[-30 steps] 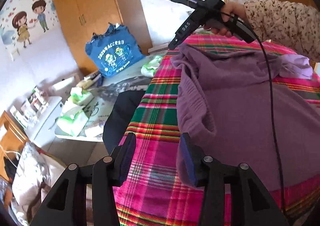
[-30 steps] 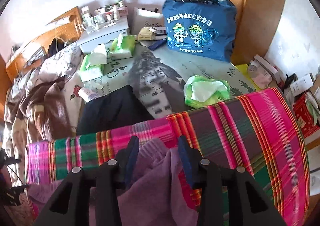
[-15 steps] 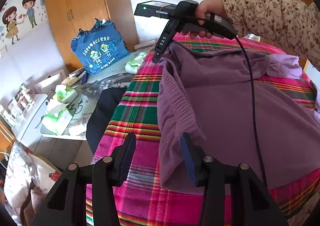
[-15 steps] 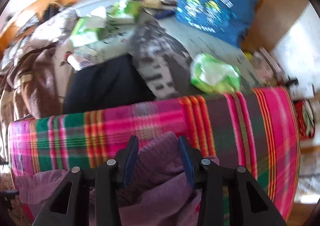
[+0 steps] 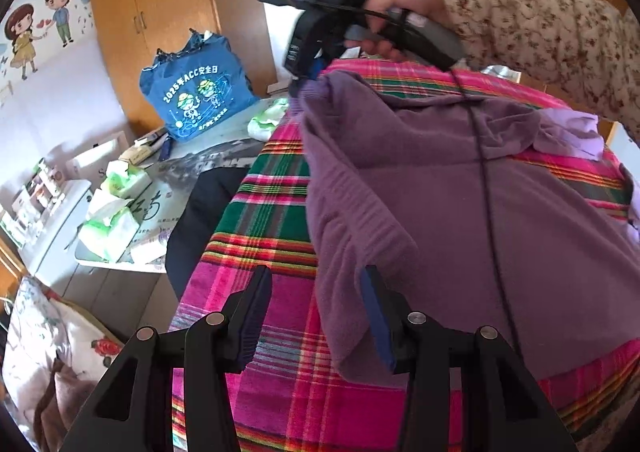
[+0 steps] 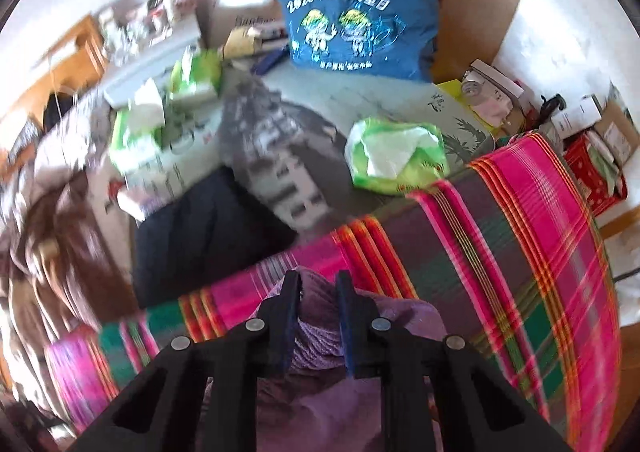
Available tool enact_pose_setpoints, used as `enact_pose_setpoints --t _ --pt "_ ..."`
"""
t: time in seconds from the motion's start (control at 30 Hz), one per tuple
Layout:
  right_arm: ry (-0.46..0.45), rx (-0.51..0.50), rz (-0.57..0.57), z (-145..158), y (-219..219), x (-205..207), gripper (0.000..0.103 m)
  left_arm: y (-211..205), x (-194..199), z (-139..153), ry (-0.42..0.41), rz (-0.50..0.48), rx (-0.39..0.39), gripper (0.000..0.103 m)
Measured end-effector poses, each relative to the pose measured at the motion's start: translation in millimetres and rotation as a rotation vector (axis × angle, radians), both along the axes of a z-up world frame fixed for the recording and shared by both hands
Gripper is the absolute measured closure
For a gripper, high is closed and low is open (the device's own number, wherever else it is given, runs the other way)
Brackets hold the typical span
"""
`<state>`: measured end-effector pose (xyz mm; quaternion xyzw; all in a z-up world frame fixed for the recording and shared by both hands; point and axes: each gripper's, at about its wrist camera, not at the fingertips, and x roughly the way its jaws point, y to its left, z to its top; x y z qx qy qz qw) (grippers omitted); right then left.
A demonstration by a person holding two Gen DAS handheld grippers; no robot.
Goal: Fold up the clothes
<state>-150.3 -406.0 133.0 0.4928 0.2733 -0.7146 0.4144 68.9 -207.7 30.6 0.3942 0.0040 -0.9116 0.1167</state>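
Note:
A purple sweater lies spread on a pink and green plaid cloth. My left gripper is open over the sweater's near corner. The fabric hangs beside the right finger, and the left pad stands clear of it. At the far corner, my right gripper points steeply down, held by a hand in a flowered sleeve. In the right wrist view the right gripper has its jaws closing, with a bunch of sweater filling the gap between the pads. That corner stands lifted off the plaid cloth.
Past the cloth's far edge stands a cluttered low table with a blue printed bag, tissue packs and a green pack. A dark garment lies against the cloth's edge. A black cable crosses the sweater. A wooden wardrobe stands behind.
The right gripper's jaws have narrowed onto the sweater's far corner, and that corner now stands higher. The right gripper has rolled and shifted a little. The left gripper's jaws have kept their width.

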Motion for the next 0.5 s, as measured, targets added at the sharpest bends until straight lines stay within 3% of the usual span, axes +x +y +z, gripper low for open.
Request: enact_pose_setpoints --t 0.3,0.37,0.5 --pt "-0.040 -0.020 -0.073 -21.9 -33.5 0.6 0.083 -23.7 8.6 9.2 0.043 0.048 0.150 0.055" --pt "-0.089 -0.061 -0.077 -25.3 -39.1 1.3 0.079 -25.7 9.8 9.9 0.047 0.053 0.169 0.055" --pt "-0.074 -0.135 -0.066 -13.5 -36.4 10.4 0.076 -31.1 13.1 8.8 0.049 0.059 0.221 0.054"
